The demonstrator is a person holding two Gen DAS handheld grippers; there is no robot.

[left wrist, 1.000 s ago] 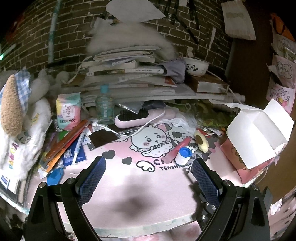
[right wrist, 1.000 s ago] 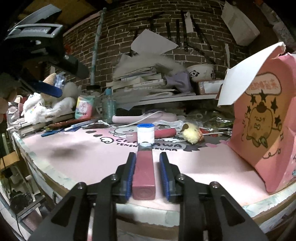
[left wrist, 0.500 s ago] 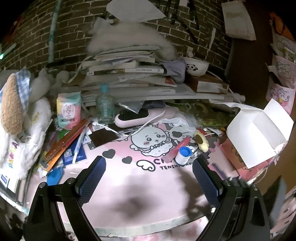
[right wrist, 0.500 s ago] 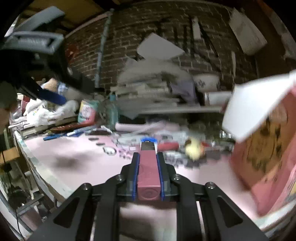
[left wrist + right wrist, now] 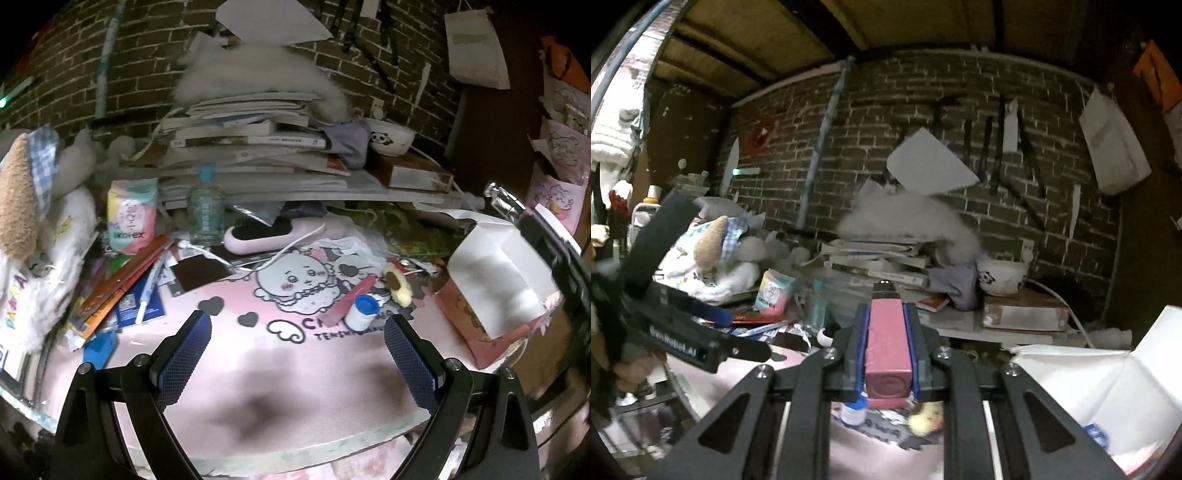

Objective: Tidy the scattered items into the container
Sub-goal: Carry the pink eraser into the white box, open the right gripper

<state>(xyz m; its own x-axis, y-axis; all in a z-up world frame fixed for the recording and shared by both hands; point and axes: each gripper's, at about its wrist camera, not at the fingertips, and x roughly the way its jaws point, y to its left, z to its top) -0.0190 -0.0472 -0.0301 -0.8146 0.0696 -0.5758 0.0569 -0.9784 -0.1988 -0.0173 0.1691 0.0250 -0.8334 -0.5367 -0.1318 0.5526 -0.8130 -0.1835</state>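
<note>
My right gripper (image 5: 886, 325) is clamped on the pink rectangular stick (image 5: 886, 343), held above the table beside the open pink-and-white paper box (image 5: 1108, 391). Left gripper (image 5: 295, 354) gapes empty. White blue-capped bottle (image 5: 360, 314) and yellow plush (image 5: 397, 286) remain.

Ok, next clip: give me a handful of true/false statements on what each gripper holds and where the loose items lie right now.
1. The right gripper is shut on a pink block. True.
2. The left gripper holds the white bottle. False: its jaws are open and empty; the bottle stands on the mat beyond them.
3. The bottle has a blue cap. True.
4. The pink box is closed. False: its white flaps stand open.
5. The panda bowl sits on the mat by the bottle. False: it rests at the back, on a brown box beside the book pile.
6. A pink brush lies in front of the book pile. True.
</note>
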